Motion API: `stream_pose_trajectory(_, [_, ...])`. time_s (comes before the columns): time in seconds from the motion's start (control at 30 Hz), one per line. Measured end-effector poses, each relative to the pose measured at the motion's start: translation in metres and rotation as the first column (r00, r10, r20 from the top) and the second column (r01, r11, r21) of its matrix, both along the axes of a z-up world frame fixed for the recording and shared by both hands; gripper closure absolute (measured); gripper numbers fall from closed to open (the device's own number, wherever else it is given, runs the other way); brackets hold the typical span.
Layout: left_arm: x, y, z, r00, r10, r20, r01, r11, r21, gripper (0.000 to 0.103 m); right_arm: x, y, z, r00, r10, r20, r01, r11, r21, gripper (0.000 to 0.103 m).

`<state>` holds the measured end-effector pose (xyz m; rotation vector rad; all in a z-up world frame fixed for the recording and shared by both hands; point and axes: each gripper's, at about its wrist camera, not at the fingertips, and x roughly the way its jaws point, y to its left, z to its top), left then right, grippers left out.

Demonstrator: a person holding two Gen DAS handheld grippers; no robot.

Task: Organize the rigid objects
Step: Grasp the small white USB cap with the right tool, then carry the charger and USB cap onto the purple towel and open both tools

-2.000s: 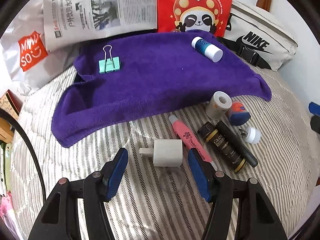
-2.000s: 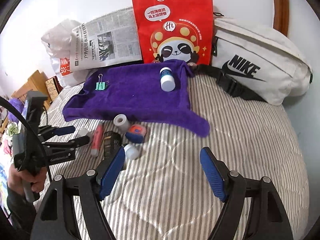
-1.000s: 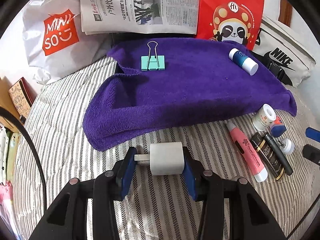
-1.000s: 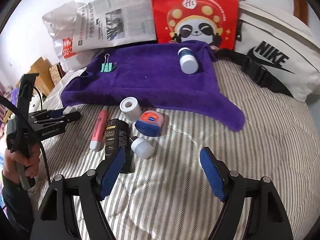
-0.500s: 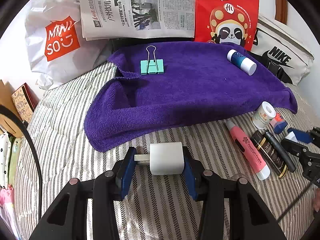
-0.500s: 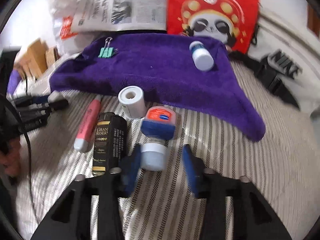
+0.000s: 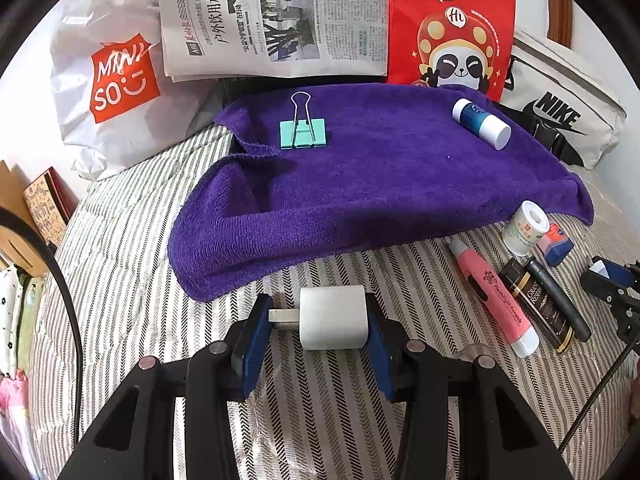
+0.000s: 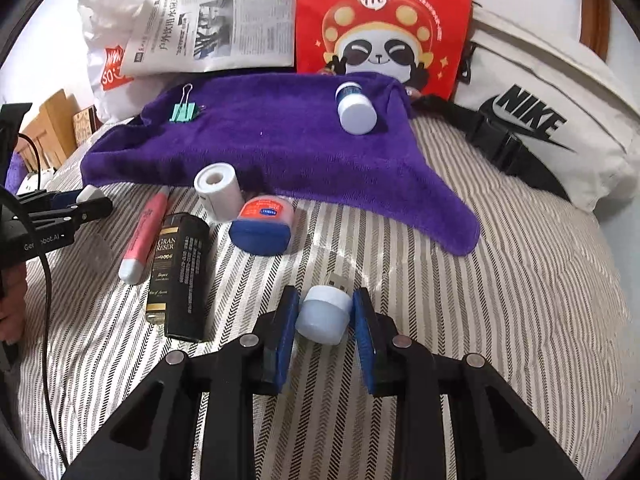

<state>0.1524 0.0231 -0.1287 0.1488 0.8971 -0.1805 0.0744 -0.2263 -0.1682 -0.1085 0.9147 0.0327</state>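
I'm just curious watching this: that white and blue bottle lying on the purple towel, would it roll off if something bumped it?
Probably it would roll: the bottle is round and lies on its side. The purple towel looks plush, so it may slow the roll. It seems small and rigid, likely light and easy to pinch, though a smooth plastic surface might slip a little.

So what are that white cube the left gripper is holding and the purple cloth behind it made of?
The white cube looks like smooth matte plastic with a dull metal prong on its side, probably a charger plug. The purple cloth looks like soft terry or microfibre: fuzzy looped pile, limp folds, stitched edge. The left gripper pinches the cube.
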Motion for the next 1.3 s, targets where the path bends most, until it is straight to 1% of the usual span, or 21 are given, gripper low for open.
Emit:
stream_pose_trajectory(0.27, [0.0, 0.001, 0.0, 1.0, 0.0, -0.001, 0.0, 1.0, -0.004, 0.06, -0.001, -0.001, 0.0, 1.0, -0.001, 0.001, 0.001, 1.0, -0.001, 0.074])
stream_pose_trajectory(0.43, [0.0, 0.0, 0.0, 1.0, 0.001, 0.003, -0.001, 1.0, 0.007, 0.06, -0.001, -0.001, 0.0, 1.0, 0.0, 0.001, 0.0, 1.0, 0.001, 0.074])
stream_pose_trajectory(0.5, [0.0, 0.001, 0.0, 1.0, 0.003, -0.003, -0.003, 1.0, -0.006, 0.06, -0.001, -0.002, -0.001, 1.0, -0.001, 0.001, 0.001, 1.0, 0.01, 0.074])
stream_pose_trajectory(0.6, [0.003, 0.006, 0.0, 1.0, 0.013, -0.018, -0.014, 0.999, -0.051, 0.061, -0.002, -0.001, 0.0, 1.0, 0.0, 0.0, 0.0, 1.0, 0.01, 0.074])
stream_pose_trajectory(0.63, [0.003, 0.008, 0.0, 1.0, 0.015, -0.02, -0.016, 0.998, -0.062, 0.061, -0.002, 0.0, 0.0, 1.0, 0.006, -0.005, -0.006, 1.0, 0.004, 0.076])
stream_pose_trajectory(0.67, [0.003, 0.008, 0.0, 1.0, 0.017, -0.022, -0.018, 0.998, -0.065, 0.061, -0.003, 0.001, 0.001, 1.0, 0.015, -0.021, -0.015, 1.0, 0.001, 0.076])
stream_pose_trajectory(0.73, [0.003, 0.009, 0.001, 0.999, 0.021, -0.036, -0.024, 0.998, -0.065, 0.061, -0.002, -0.001, 0.004, 0.999, 0.021, -0.049, -0.019, 0.999, 0.025, 0.076])
stream_pose_trajectory(0.8, [0.0, 0.012, 0.004, 0.998, 0.021, -0.052, -0.025, 0.996, -0.083, 0.061, -0.003, -0.003, 0.01, 0.998, 0.025, -0.051, -0.022, 0.998, 0.054, 0.076])
stream_pose_trajectory(0.93, [-0.007, 0.022, 0.012, 0.997, 0.036, -0.063, -0.044, 0.992, -0.12, 0.061, -0.006, 0.001, 0.03, 0.998, 0.053, -0.015, -0.052, 0.995, 0.083, 0.076])
stream_pose_trajectory(1.2, [-0.005, 0.033, 0.046, 0.998, 0.063, -0.02, -0.066, 0.986, -0.152, 0.061, 0.008, 0.007, 0.058, 0.996, 0.082, 0.032, -0.085, 0.991, 0.101, 0.076])
stream_pose_trajectory(1.3, [0.003, 0.033, 0.057, 0.998, 0.067, -0.008, -0.068, 0.987, -0.147, 0.061, 0.019, 0.006, 0.068, 0.995, 0.087, 0.056, -0.093, 0.991, 0.101, 0.076])
